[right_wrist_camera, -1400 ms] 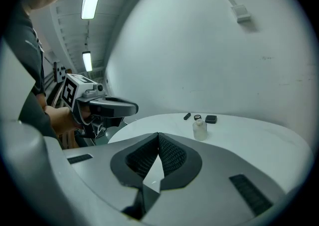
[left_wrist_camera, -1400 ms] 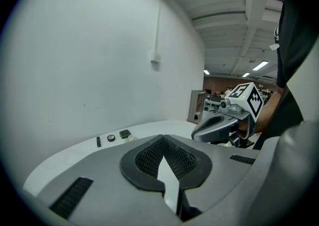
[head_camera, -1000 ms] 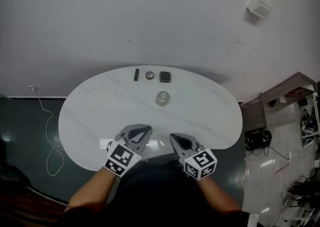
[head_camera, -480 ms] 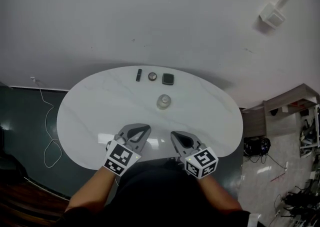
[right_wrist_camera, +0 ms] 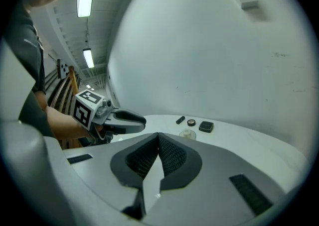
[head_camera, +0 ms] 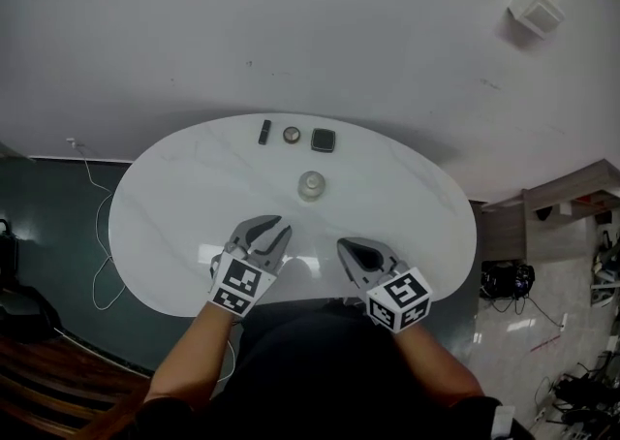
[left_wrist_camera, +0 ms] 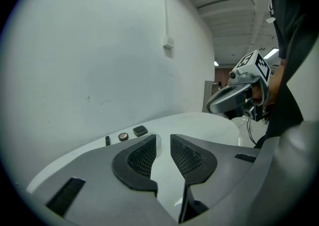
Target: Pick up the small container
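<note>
My left gripper [left_wrist_camera: 163,139] has its jaws opening, a narrow gap between the pads and nothing in it. My right gripper [right_wrist_camera: 158,136] has its jaws pressed together at the tips, empty. Both hover at the near edge of the white oval table [head_camera: 174,225], well short of the small container [head_camera: 311,185], which stands upright ahead, roughly midway between them. Beyond the small container sit a small black stick [head_camera: 264,131], a small round case [head_camera: 291,135] and a black square case [head_camera: 323,141], in a row by the white wall [head_camera: 291,31]. Dark floor [head_camera: 58,235] all round.

White wall [head_camera: 291,31]; white oval table [head_camera: 174,225]; dark floor [head_camera: 44,235]; wooden shelf [head_camera: 567,191]; ceiling strip lights [right_wrist_camera: 85,2].
</note>
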`<state>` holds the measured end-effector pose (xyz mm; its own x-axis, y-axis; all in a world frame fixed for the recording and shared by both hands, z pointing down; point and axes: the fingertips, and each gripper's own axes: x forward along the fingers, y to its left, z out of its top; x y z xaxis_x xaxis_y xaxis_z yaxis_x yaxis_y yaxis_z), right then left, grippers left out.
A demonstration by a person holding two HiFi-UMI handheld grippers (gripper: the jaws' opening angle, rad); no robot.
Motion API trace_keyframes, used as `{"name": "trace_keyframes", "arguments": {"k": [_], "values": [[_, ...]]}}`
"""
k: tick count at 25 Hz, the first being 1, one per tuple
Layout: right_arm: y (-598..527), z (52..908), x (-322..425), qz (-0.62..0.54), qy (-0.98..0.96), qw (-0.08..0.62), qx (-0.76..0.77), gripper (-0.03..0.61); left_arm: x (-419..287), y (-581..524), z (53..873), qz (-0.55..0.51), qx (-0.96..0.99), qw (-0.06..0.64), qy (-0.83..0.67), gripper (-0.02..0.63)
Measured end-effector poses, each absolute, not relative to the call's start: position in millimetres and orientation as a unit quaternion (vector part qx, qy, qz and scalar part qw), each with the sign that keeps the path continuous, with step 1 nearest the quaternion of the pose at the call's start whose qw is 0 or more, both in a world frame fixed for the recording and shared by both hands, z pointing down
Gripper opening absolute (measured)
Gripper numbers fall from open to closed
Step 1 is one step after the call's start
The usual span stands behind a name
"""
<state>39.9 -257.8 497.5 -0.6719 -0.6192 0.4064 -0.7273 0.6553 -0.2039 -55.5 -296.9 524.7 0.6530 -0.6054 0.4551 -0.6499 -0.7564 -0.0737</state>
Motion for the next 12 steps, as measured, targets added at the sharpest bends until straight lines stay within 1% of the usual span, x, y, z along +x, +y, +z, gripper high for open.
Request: {"name": "trace_keyframes", "arguments": {"k": [2,6,9,12], "values": [[-257.4,498.0,46.0,0.18,-0.897,0.149,0.376,-0.005,-52.5,-303.1,540.0,0.25,0.903,0.053,-0.345,0.106],[-257.9,499.6,59.6,0.181,-0.895,0.145,0.381,-0.005,-46.1,-319.0,564.9,0.273,0.896,0.063,-0.344,0.157],[-255.8,502.4,69.2,0.187,-0.891,0.143,0.389,-0.005,-42.4,-329.4,583.5,0.298,0.889,0.054,-0.345,0.195],[-253.3,502.2,75.8,0.19,-0.886,0.138,0.401,-0.005,-40.8,-336.9,600.1,0.323,0.882,0.042,-0.341,0.217]]}}
